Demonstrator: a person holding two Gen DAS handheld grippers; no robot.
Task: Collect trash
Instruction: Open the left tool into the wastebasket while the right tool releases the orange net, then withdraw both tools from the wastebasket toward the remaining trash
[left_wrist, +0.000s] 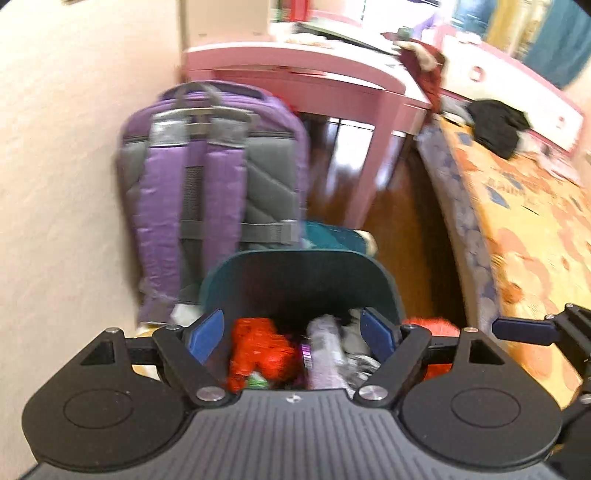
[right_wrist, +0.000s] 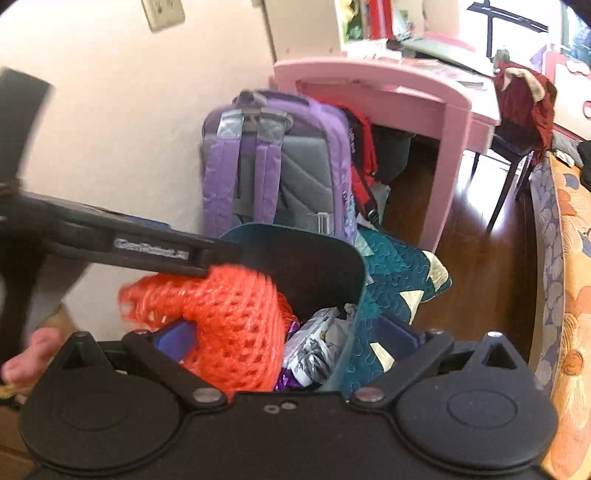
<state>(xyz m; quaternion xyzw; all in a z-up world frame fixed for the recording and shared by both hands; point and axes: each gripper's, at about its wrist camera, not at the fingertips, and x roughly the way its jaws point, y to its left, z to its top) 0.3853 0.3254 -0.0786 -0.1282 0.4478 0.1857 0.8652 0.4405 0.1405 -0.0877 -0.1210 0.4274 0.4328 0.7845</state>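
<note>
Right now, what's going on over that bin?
A person holds both tongs above the dark teal bin on the floor beside the purple backpack. The bin already holds an orange mesh bag, silver wrappers and other scraps. The left tongs and the right tongs both stand open and grip nothing; the mesh bag lies partly between the right fingers and drapes over the bin's rim. A teal quilt lies bunched against the bin.
</note>
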